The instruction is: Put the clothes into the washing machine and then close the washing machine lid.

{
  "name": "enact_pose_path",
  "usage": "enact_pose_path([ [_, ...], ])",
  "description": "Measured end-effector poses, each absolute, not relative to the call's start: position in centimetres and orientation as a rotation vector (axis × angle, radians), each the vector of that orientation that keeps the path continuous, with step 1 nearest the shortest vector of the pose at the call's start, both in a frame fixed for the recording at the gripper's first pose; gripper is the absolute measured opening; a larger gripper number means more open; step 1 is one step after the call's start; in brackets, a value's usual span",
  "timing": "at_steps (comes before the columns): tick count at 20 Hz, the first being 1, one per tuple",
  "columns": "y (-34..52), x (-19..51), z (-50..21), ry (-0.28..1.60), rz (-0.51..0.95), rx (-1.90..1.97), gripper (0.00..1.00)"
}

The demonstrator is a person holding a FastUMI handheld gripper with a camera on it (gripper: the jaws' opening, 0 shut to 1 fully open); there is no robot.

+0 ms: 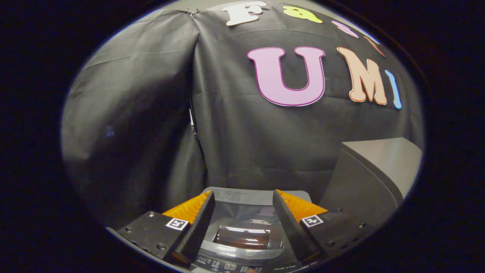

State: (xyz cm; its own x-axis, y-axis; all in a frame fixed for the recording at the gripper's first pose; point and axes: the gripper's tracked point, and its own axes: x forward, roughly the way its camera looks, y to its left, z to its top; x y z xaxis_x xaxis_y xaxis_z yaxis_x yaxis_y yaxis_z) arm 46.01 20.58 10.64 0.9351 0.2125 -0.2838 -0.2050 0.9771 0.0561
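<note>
The washing machine sits low, right under the gripper, its glass lid down flat and its control strip nearest the camera, so the machine runs lengthwise away toward the black cloth wall. The fingers are spread wide with nothing between them, framing the lid from above. A grey box stands off to the right, beside the machine.
</note>
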Motion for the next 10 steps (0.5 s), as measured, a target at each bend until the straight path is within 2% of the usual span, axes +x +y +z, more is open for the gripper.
enact_pose_path([
  [10,19.4,36.1,10.9,0.221,0.259,0.145,0.93],
])
